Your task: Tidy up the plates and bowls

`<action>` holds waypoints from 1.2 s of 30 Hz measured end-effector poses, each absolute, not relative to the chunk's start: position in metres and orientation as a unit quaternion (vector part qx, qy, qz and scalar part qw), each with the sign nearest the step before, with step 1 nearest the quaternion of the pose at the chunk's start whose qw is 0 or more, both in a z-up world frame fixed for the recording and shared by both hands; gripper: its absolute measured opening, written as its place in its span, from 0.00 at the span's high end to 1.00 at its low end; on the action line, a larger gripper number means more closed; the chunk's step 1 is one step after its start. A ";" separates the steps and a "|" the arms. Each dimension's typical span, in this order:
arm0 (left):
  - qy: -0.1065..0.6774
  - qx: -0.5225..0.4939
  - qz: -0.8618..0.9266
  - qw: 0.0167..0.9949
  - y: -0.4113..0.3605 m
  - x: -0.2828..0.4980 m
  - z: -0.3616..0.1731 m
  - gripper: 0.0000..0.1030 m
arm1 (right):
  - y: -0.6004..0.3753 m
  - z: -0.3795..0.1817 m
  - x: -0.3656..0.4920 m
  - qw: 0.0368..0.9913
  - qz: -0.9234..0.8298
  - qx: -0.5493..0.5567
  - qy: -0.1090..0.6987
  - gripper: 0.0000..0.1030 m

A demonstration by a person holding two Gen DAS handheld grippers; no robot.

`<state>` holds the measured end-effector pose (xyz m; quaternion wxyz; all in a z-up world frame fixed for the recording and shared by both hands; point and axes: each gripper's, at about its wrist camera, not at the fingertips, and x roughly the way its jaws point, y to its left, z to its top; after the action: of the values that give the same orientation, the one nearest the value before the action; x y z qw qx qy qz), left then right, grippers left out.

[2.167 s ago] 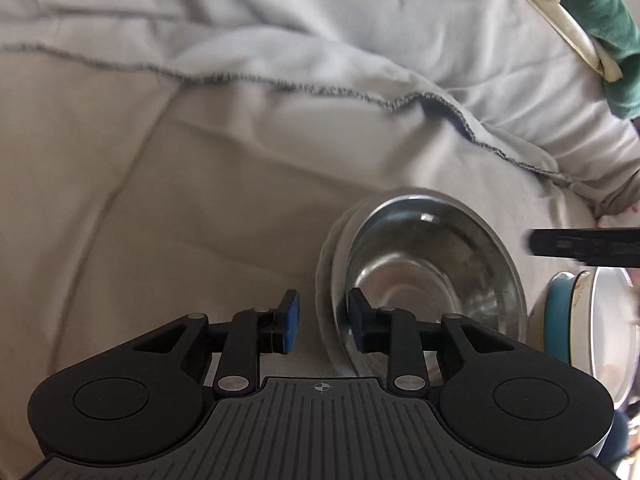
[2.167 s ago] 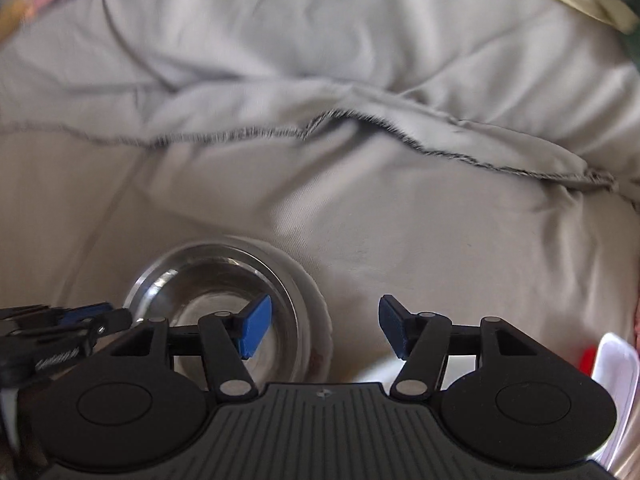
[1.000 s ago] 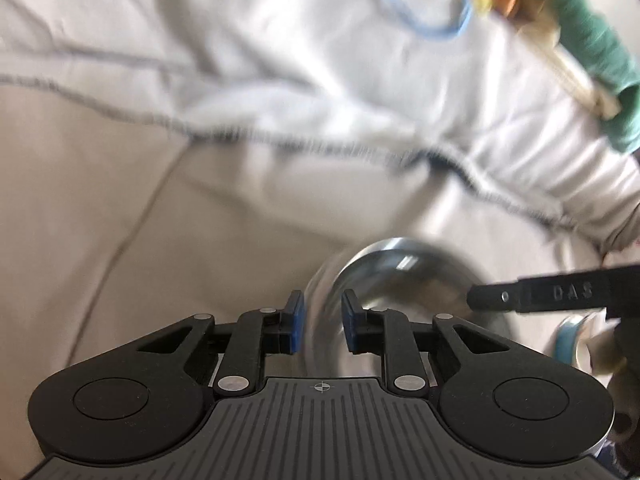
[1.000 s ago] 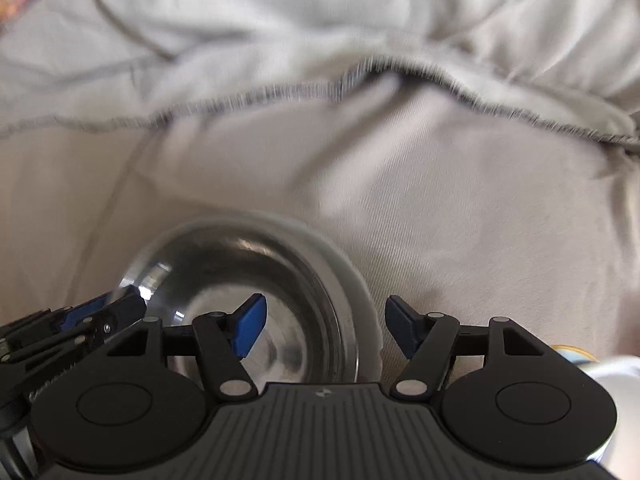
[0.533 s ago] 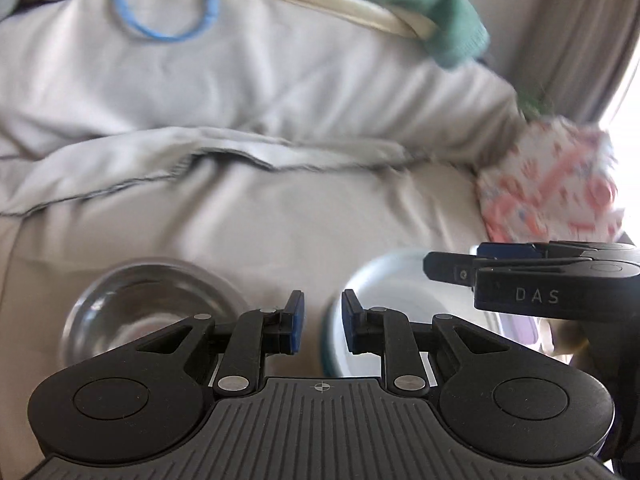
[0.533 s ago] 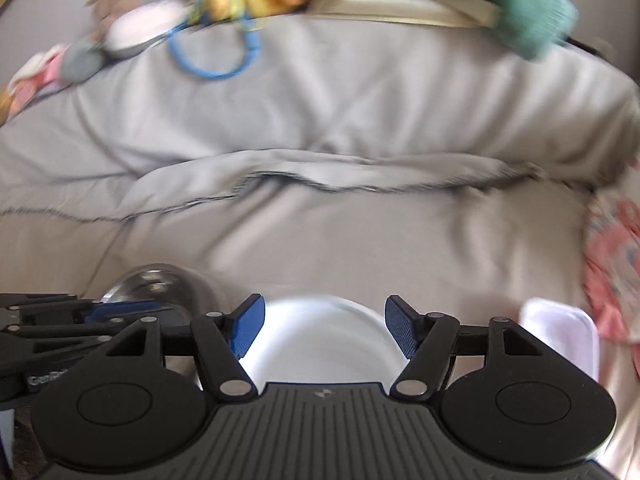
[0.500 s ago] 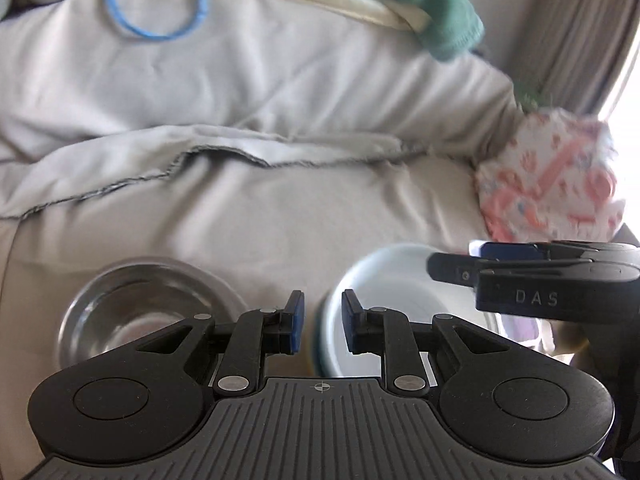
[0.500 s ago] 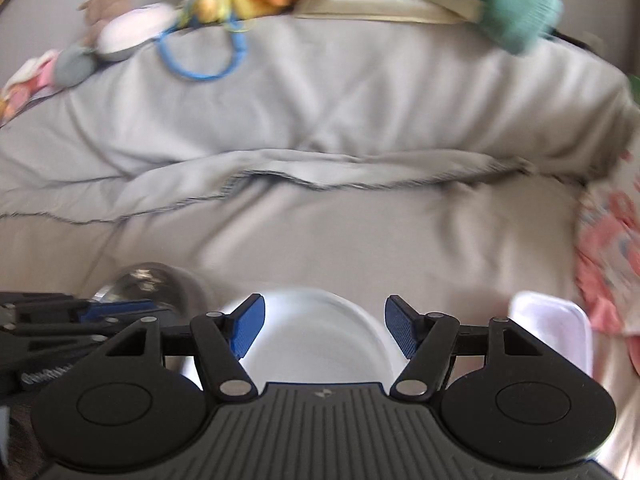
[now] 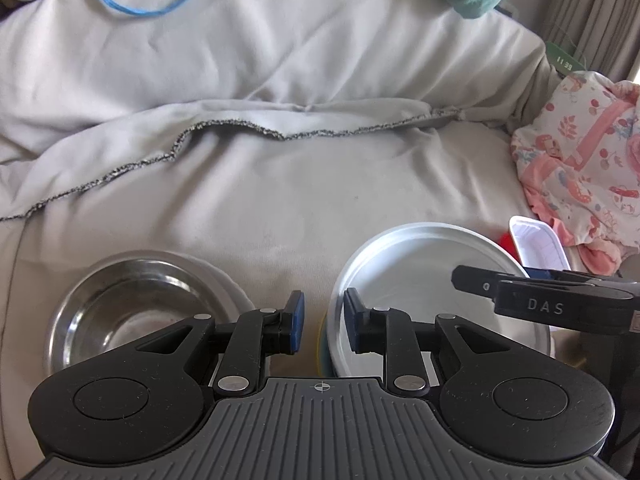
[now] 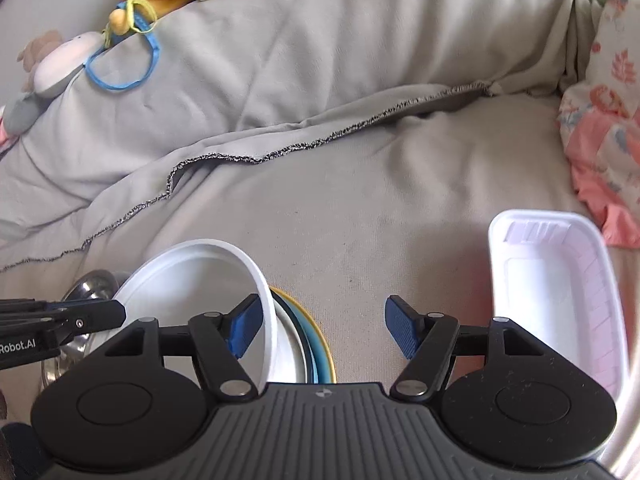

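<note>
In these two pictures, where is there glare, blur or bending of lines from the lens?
Left wrist view: sharp; reflections on the steel bowl; curtain edge bright. Right wrist view: the white tray is overexposed near the lower corner; the pink cloth is soft; fisheye curves both edges.

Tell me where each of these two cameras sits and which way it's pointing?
Left wrist view: sits on the left gripper, looks forward and down at the steel bowl and white plate on the grey bedcover; its jaws, opening, hold nothing.
Right wrist view: sits on the right gripper, looks down at the white tray; jaws open.
Shared: plate, bowl, tray, each other's gripper.
</note>
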<state>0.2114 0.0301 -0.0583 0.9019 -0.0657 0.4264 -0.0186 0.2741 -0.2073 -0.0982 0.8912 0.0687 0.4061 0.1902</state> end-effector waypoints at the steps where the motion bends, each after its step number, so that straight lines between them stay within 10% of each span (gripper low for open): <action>1: 0.429 -0.066 -0.020 0.901 0.029 0.213 -0.060 0.75 | -0.207 -0.101 0.276 0.890 0.190 0.072 0.408 0.35; 36: 0.479 -0.135 -0.033 0.867 0.033 0.202 -0.086 0.72 | -0.199 -0.148 0.256 0.829 0.281 0.104 0.471 0.35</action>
<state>0.2020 0.0326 -0.0857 0.8669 -0.1351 0.4787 -0.0329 0.2563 -0.1994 -0.1484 0.8292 0.1042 0.4715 0.2814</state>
